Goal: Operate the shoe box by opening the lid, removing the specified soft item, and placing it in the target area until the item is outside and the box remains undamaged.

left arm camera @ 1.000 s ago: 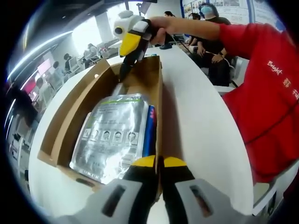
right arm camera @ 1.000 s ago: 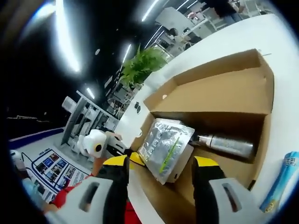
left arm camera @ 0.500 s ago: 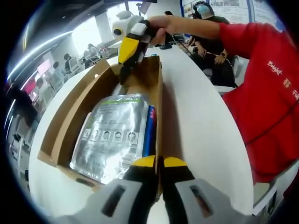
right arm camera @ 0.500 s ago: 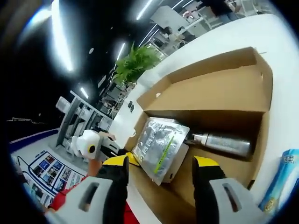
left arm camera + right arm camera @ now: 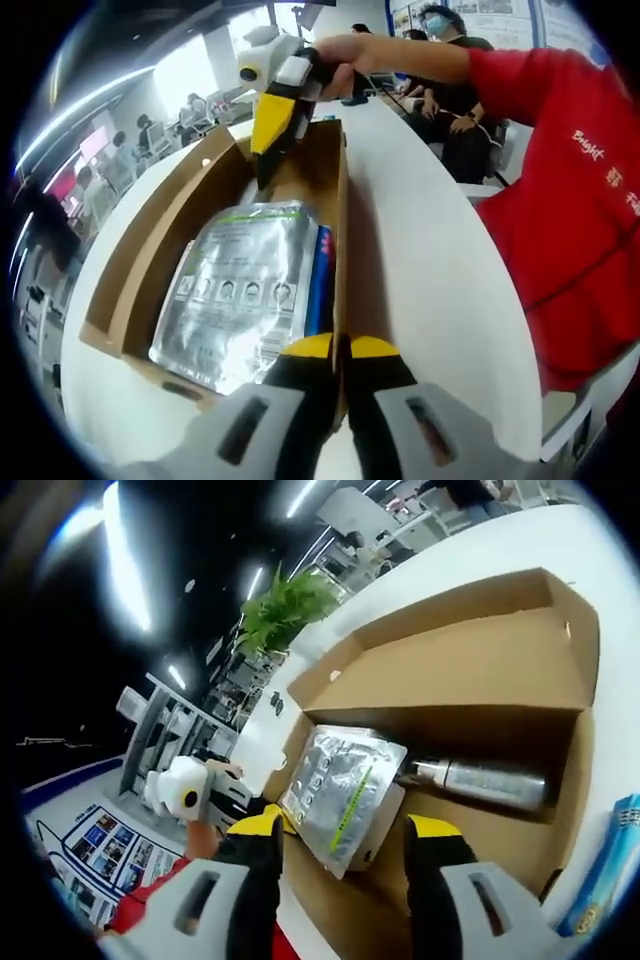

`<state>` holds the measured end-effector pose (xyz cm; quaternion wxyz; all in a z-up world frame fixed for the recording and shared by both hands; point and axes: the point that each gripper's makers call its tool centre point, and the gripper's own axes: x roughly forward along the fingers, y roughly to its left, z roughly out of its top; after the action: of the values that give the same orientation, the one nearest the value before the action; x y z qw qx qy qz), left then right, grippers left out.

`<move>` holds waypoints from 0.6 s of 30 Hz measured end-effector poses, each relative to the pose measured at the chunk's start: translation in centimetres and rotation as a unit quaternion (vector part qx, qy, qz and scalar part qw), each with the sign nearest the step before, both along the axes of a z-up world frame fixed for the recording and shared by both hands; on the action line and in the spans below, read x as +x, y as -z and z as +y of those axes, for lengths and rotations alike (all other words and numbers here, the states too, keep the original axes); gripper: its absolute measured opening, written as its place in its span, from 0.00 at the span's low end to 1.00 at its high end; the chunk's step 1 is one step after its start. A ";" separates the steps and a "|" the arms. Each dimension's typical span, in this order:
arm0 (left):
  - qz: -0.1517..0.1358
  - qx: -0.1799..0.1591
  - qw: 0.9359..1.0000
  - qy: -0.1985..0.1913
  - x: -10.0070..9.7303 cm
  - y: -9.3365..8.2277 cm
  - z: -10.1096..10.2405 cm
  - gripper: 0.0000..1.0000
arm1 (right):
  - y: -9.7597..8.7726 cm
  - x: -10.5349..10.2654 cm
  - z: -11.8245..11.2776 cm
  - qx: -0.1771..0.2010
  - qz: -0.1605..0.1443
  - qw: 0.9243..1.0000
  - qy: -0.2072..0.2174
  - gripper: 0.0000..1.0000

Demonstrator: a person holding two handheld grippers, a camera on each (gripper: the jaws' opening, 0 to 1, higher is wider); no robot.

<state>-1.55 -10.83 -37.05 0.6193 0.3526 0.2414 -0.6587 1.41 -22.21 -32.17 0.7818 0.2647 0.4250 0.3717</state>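
Note:
An open cardboard shoe box (image 5: 130, 290) lies on a white table, its lid (image 5: 470, 670) folded back. Inside lies a silver foil pouch (image 5: 240, 290) with a blue pack (image 5: 322, 275) beside it. The right gripper view shows the pouch (image 5: 340, 795) next to a metal bottle (image 5: 490, 783). My left gripper (image 5: 340, 348) is shut on the box's near side wall. My right gripper (image 5: 263, 175) reaches down into the far end of the box, just above the pouch's top edge. Its jaws (image 5: 345, 830) stand open with nothing between them.
A blue packet (image 5: 610, 870) lies on the table outside the box. A person in a red sleeve (image 5: 560, 150) stands at the table's right side, and other people sit behind. White tabletop (image 5: 430, 270) stretches right of the box. A green plant (image 5: 285, 610) stands beyond the table.
The right gripper has shifted slightly left and lower over the far end of the box. The left gripper and the box have stayed still.

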 end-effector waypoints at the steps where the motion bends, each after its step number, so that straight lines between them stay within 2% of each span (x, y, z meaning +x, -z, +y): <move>1: 0.000 0.000 1.000 0.000 0.0 0.0 0.0 0.02 | 0.2 0.1 0.1 0.004 0.007 1.000 -0.004 0.49; 3: 0.000 0.000 1.000 0.000 0.1 0.0 0.1 0.02 | 0.1 -0.3 0.8 0.008 0.009 1.000 -0.010 0.50; 7: -0.001 -0.001 1.000 0.000 0.0 0.1 0.1 0.02 | 0.5 0.2 1.4 0.016 0.007 1.000 -0.015 0.47; 9: 0.000 -0.001 1.000 0.000 0.0 0.0 0.0 0.02 | 0.6 -0.1 2.0 0.029 0.022 0.999 -0.026 0.44; 15: 0.000 0.000 1.000 0.000 0.0 0.0 0.0 0.02 | 1.4 0.8 2.2 0.026 0.011 0.999 -0.026 0.45; 18: -0.001 -0.002 1.000 -0.001 0.0 0.0 0.0 0.02 | 0.6 0.2 2.6 0.038 0.008 0.999 -0.021 0.45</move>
<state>-1.52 -10.80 -37.09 0.6204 0.3518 0.2402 -0.6585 1.65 -19.64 -32.79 0.7599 0.2882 0.4225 0.4013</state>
